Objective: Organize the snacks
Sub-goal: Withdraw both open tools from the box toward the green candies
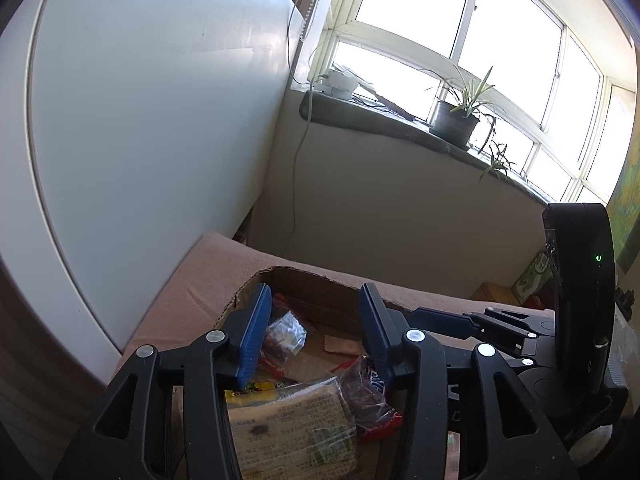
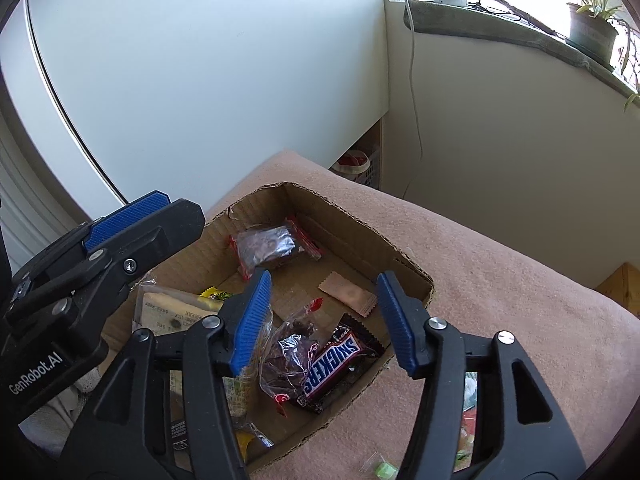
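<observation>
Hovering over an open cardboard box [image 2: 416, 276] sunk into a pink blanket [image 2: 500, 280], both grippers empty, mid-way through sorting snacks. Standing wide open above the box's near right part, right gripper [image 2: 326, 322], jaws spread to either side of a Snickers bar [image 2: 332, 364] and touching nothing. Hanging likewise open at the near left of the box, left gripper [image 1: 310, 334], blue pads apart with nothing between them.

Appearing to be between picks, by the look of it: most snacks already lying inside the box, a few loose pieces waiting outside.

Lying in the box, counted: two clear bags of dark sweets, one at the far side [image 2: 268, 250] and one against the Snickers bar [image 2: 286, 360]; one Snickers bar; one flat tan biscuit pack with printed text [image 1: 292, 426] at the near left; one small pink sachet [image 2: 348, 294] near the right wall; one yellow wrapper [image 2: 214, 294], mostly hidden. Resting outside on the blanket at the near right, one small green sweet [image 2: 384, 470] and some further wrappers behind the right finger, too hidden to count.

Calling next, probably, for swinging the right gripper back to the near right, closing lightly on a loose piece and carrying it over the box wall.
</observation>
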A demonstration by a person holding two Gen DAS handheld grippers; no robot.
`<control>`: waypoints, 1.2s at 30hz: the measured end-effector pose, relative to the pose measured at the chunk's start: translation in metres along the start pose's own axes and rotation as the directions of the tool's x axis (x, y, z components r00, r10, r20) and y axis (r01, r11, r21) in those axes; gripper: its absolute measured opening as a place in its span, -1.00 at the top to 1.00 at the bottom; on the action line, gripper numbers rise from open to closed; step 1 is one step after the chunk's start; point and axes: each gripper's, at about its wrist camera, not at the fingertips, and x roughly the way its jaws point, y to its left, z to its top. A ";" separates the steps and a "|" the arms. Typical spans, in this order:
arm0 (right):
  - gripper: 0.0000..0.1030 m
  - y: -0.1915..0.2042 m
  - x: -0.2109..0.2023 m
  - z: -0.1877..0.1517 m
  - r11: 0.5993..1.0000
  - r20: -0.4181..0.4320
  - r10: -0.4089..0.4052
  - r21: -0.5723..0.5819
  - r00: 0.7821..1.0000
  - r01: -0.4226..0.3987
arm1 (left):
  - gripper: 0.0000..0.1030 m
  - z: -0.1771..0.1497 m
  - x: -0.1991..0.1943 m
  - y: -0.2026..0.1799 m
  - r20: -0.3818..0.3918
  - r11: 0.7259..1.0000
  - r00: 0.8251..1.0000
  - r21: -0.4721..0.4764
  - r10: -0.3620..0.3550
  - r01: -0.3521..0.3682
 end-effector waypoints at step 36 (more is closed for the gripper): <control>-0.22 -0.124 -0.091 -0.098 0.986 0.023 -0.079 0.151 0.997 0.075 | 0.13 -0.071 -0.037 -0.106 -0.115 0.940 0.950 0.150 -0.291 0.307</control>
